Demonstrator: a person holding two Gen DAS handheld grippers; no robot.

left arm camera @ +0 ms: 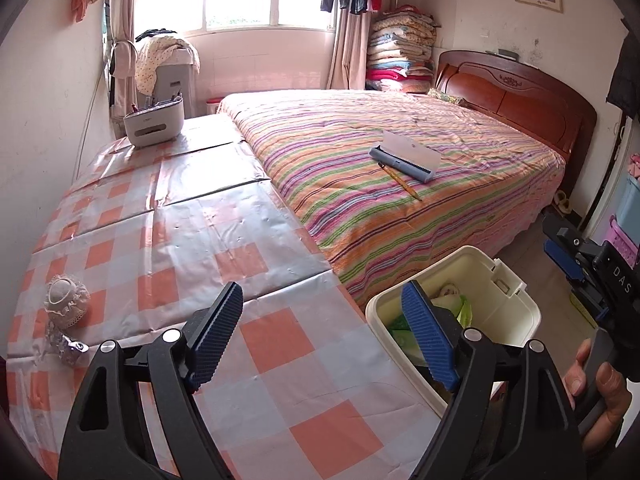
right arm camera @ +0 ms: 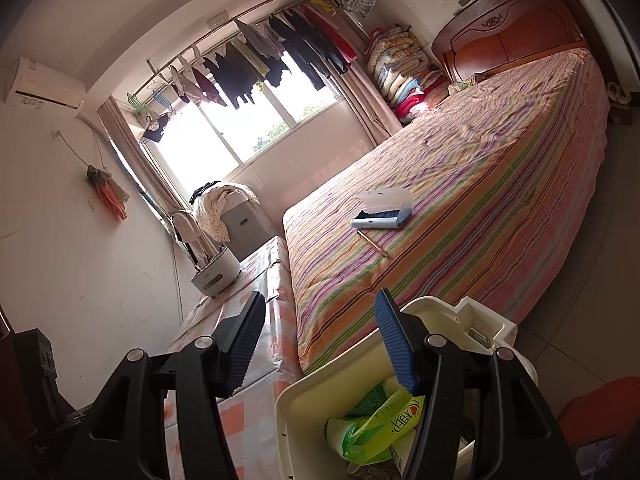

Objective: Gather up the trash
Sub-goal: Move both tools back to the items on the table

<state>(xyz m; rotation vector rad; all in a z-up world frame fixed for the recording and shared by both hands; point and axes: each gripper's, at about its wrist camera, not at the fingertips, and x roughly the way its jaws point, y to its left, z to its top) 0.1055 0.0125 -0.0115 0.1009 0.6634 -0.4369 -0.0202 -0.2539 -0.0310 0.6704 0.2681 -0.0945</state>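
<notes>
A cream trash bin [left arm camera: 516,312] stands between the checked table [left arm camera: 180,240] and the striped bed [left arm camera: 400,220], with green wrappers [left arm camera: 460,308] inside. My left gripper [left arm camera: 322,292] hovers open and empty over the table's near right edge, its right finger over the bin's rim. A crumpled whitish ball [left arm camera: 66,300] and a crinkled clear wrapper [left arm camera: 66,344] lie on the table at the left. In the right wrist view my right gripper [right arm camera: 320,296] is open and empty above the bin [right arm camera: 304,400], where green packaging [right arm camera: 380,424] shows. A hand [left arm camera: 600,392] holds that gripper at the left view's right edge.
An open blue case [left arm camera: 404,156] and a pen [left arm camera: 400,182] lie on the bed. A white caddy [left arm camera: 154,124] sits at the table's far end. A wooden headboard [left arm camera: 516,96] and stacked quilts [left arm camera: 400,52] stand behind. Tiled floor [right arm camera: 580,340] runs right of the bed.
</notes>
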